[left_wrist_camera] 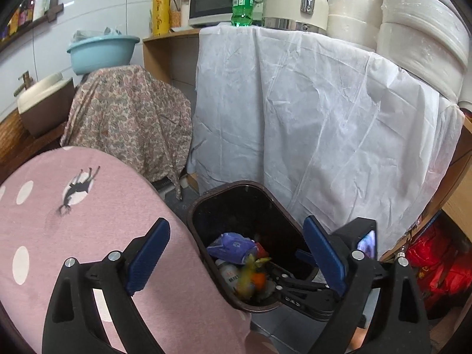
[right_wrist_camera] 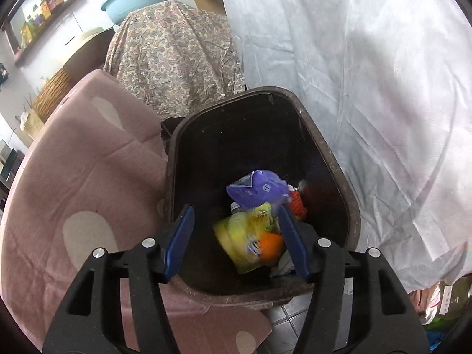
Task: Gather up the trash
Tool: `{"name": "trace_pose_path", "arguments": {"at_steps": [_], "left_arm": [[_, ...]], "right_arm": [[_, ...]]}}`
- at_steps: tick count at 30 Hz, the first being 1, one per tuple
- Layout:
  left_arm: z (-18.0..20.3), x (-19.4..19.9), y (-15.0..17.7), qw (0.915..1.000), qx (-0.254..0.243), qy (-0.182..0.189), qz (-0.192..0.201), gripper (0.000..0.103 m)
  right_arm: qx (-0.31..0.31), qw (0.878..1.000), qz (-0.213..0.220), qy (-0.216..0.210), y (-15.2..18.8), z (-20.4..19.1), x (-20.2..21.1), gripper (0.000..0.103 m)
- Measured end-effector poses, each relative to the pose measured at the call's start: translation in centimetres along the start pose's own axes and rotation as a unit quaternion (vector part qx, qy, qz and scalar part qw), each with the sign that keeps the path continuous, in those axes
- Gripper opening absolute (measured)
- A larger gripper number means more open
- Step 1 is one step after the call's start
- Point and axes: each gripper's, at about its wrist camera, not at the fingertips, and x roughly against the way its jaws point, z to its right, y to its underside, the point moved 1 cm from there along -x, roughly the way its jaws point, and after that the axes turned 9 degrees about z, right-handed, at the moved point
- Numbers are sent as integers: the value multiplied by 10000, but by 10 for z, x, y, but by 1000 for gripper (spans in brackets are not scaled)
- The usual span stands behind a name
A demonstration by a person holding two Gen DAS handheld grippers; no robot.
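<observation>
The right gripper (right_wrist_camera: pixel 236 243) is held open over the dark bin (right_wrist_camera: pixel 351 206), nothing pressed between its pads. A blurred yellow packet (right_wrist_camera: pixel 244 236) is seen inside, below a purple wrapper (right_wrist_camera: pixel 259 190). The left gripper (left_wrist_camera: pixel 236 258) is spread wide and empty.

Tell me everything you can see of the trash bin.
The trash bin is a dark brown, plastic-looking container with a rounded-rectangular rim and a black, shadowed inside, no lid in view. It stands upright on the tiled floor, between a pink spotted cushion and a hanging white sheet. It is partly filled: a purple wrapper, a blurred yellow packet, something orange. The open right gripper hangs over its near rim.
</observation>
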Motion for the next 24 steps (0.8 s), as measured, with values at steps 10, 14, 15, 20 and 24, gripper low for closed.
{"name": "trace_pose_path", "arguments": {"at_steps": [10,14,15,20,24], "left_arm": [[-6,50,14,9991,-190,-112,367,98],[-8,78,24,9978,-366,-189,522,98],[-9,87,28,9972,-432,-183,584,98],[-22,129,51,9925,-607,-509,932,98],[-44,164,69,9914,-317,-720,1042,98]], "right_arm": [[304,9970,646,297,16,-19,85,85],[456,9935,976,366,23,-34,124,91],[496,9924,1059,380,25,-38,133,92],[740,9855,1464,436,38,-65,179,97],[873,9801,1752,314,52,-92,213,97]]}}
